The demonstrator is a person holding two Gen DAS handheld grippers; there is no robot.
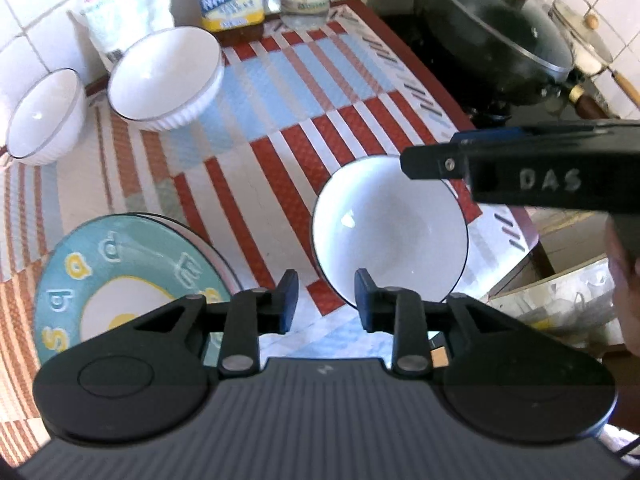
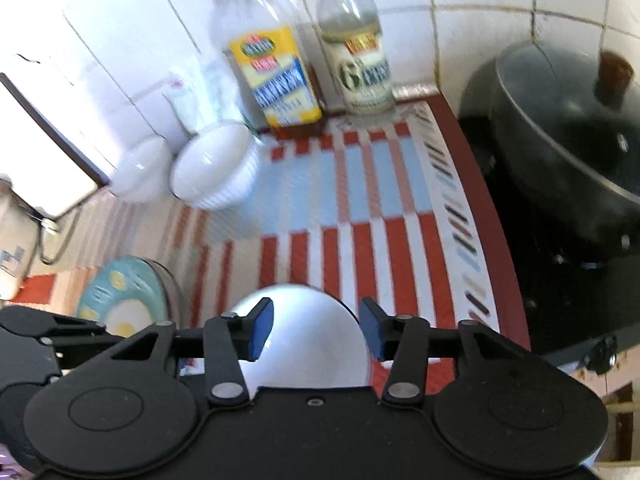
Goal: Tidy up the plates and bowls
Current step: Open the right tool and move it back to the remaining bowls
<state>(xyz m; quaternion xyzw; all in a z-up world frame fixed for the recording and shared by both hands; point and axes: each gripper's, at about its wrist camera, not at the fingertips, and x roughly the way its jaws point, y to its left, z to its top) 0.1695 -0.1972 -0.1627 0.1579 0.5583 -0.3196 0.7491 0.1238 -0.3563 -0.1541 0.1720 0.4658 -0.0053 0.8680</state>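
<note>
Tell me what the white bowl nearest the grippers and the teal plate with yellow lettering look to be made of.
White bowl with dark rim line: likely glazed ceramic, with a glossy highlight inside. Teal plate with yellow lettering: probably glazed ceramic too, smooth with a printed pattern; melamine cannot be ruled out.

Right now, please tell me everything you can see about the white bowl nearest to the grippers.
The white bowl is round, smooth and glossy, probably ceramic, with a thin dark line around its rim. It looks empty and sits upright on the striped mat, apart from the teal plate on its left. The left gripper and right gripper hover near it, fingers apart, not touching it.
</note>
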